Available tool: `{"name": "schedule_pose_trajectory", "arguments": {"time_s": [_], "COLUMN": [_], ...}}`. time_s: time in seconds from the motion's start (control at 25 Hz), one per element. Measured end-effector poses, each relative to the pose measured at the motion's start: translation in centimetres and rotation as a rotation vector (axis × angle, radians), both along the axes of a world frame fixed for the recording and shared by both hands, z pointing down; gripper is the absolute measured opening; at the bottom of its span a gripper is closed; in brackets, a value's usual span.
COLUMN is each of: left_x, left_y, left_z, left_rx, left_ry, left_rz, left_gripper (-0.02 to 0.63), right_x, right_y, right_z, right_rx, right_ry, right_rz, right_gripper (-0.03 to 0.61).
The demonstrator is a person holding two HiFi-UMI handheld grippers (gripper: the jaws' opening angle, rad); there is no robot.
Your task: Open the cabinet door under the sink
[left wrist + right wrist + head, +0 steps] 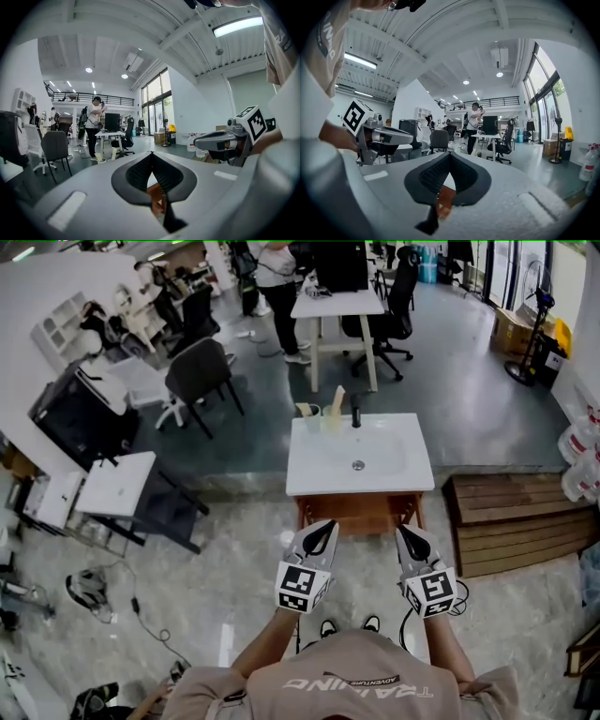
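Observation:
The white sink stands on a brown wooden cabinet right in front of me in the head view. Both grippers are held side by side and level, just short of the cabinet front and touching nothing. My left gripper faces the cabinet's left part with its tips together. My right gripper faces the right part, also shut and empty. Brown wood of the cabinet shows through the gap behind each pair of jaws. The door's handle is hidden from me.
A black faucet rises at the sink's back edge. A wooden platform lies to the right, with water jugs beyond it. On the left is a low white table; behind the sink are an office chair, a desk and a person.

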State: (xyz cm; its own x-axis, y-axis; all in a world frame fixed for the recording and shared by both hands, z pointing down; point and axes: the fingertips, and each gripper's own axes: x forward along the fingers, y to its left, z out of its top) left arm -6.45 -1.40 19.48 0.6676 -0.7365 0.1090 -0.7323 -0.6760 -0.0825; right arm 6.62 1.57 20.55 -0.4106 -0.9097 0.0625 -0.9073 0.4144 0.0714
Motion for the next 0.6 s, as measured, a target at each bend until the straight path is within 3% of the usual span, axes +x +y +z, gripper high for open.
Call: {"name": "schedule_pose_trajectory", "arguments": {"time_s": [0.28, 0.6], "left_x": [-0.6, 0.2], "left_y": [-0.1, 0.7], "left_z": [0.4, 1.0], "left_rx": [-0.004, -0.020], "left_ry": [0.028, 0.034], "left_rz": [-0.027, 0.005], "left_gripper": [0.018, 0.018], "right_x": [0.0, 0.2], "right_y": [0.6, 1.4], "right_z": [0.4, 0.5], "right_rx": [0.000, -0.007], "right_ry": [0.017, 0.023], "right_rz": [0.001, 0.014], "right_gripper": [0.002, 0.002]}}
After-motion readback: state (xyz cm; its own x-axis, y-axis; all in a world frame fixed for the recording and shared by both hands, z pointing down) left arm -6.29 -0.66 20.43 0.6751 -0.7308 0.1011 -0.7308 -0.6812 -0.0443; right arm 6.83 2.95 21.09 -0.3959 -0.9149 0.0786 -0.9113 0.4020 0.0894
